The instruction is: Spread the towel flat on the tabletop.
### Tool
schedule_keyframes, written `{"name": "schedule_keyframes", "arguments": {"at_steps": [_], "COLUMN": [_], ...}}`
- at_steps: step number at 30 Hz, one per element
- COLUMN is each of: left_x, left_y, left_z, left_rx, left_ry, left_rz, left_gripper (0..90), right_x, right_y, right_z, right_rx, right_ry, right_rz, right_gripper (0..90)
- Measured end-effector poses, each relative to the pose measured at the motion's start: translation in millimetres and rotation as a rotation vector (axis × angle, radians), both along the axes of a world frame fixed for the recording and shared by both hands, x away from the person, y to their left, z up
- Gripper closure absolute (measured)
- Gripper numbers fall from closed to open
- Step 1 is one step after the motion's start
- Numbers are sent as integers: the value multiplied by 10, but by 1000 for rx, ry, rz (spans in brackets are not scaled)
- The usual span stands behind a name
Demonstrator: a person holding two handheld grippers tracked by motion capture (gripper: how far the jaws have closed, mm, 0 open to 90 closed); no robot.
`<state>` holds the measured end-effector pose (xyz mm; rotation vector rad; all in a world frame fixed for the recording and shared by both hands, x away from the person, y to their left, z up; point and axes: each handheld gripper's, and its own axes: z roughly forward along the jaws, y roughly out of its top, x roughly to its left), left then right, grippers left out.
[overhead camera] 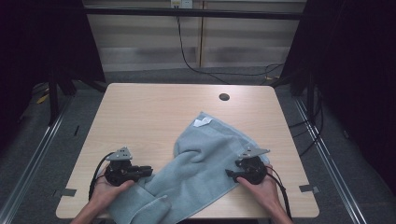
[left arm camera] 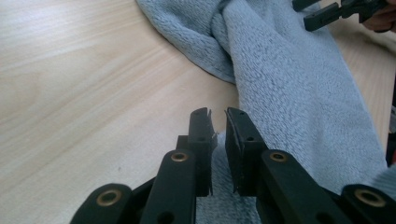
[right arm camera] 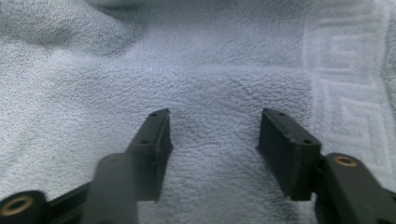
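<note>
A light blue-grey towel (overhead camera: 205, 163) lies rumpled across the near right half of the wooden table (overhead camera: 149, 107), a white label (overhead camera: 203, 122) at its far corner. My left gripper (overhead camera: 148, 170) lies at the towel's near left end. In the left gripper view its jaws (left arm camera: 218, 116) stand almost together, pinching a thin edge of the towel (left arm camera: 289, 93). My right gripper (overhead camera: 229, 173) rests at the towel's right side. In the right gripper view it (right arm camera: 212, 126) is open, its jaws spread over flat towel (right arm camera: 210, 70) with nothing gripped.
A round cable hole (overhead camera: 224, 97) sits near the table's far edge. Bare wood stretches over the far and left parts of the table. Dark frame posts and cables stand beyond the table. The other gripper (left arm camera: 322, 14) shows at the top right of the left gripper view.
</note>
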<state>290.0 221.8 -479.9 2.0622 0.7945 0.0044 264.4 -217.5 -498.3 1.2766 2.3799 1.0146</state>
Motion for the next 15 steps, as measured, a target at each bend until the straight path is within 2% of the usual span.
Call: {"name": "schedule_keyframes", "arguments": {"at_steps": [2, 7, 10, 15], "left_x": [33, 51, 63, 79], "left_y": [3, 30, 73, 128], "left_z": [-11, 5, 18, 23], "left_rx": [-5, -31, -47, -64], "left_ry": [8, 4, 5, 8], "left_rz": [8, 32, 52, 68], "left_gripper": [806, 752, 729, 707], "right_x": [101, 475, 739, 1102], "right_y": [-56, -158, -228, -231], "right_z": [2, -25, -27, -50], "right_rx": [10, -38, -23, -65], "right_ry": [10, -25, -12, -40], "right_rz": [-23, -66, -99, -131], "right_gripper": [487, 487, 485, 471]}}
